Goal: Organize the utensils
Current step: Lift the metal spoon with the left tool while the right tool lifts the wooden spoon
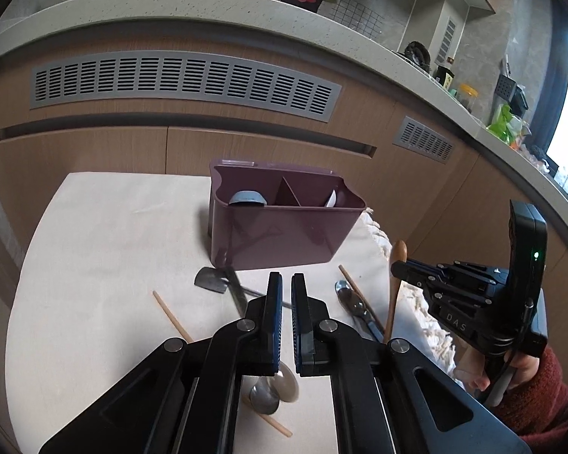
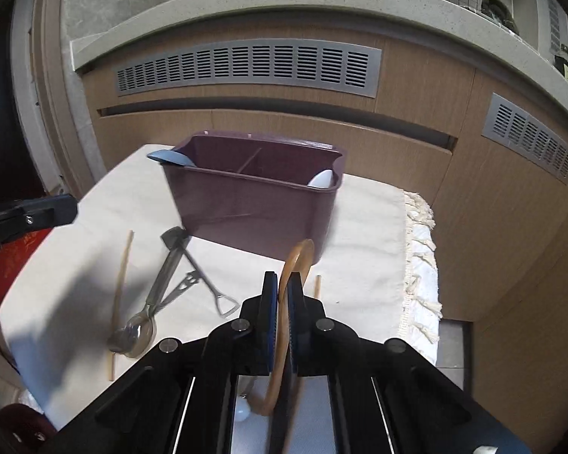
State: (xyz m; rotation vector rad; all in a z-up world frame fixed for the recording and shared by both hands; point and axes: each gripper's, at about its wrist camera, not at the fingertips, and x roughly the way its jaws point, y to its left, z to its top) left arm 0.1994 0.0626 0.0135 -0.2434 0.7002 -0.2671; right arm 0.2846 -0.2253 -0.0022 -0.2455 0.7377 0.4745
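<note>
A purple two-compartment caddy (image 1: 284, 238) (image 2: 253, 208) stands on a cloth-covered table. A blue spoon (image 1: 246, 198) (image 2: 166, 157) sits in its left compartment, a white spoon (image 1: 331, 198) (image 2: 322, 179) in its right. My right gripper (image 2: 282, 283) (image 1: 401, 268) is shut on a wooden spoon (image 2: 297, 259) (image 1: 397, 261), held above the table in front of the caddy. My left gripper (image 1: 287, 287) is shut and empty above metal spoons (image 1: 276, 389). A small metal shovel-shaped utensil (image 1: 210, 280) (image 2: 174, 238), a metal spoon (image 1: 354, 302) (image 2: 140, 331) and wooden chopsticks (image 1: 170, 316) (image 2: 121, 283) lie on the cloth.
The table's fringed cloth edge (image 2: 420, 249) runs along the right. Wooden cabinets with grey vents (image 1: 185, 83) and a stone counter (image 1: 208, 3) stand behind. A hand in a red sleeve (image 1: 541, 382) holds the right gripper.
</note>
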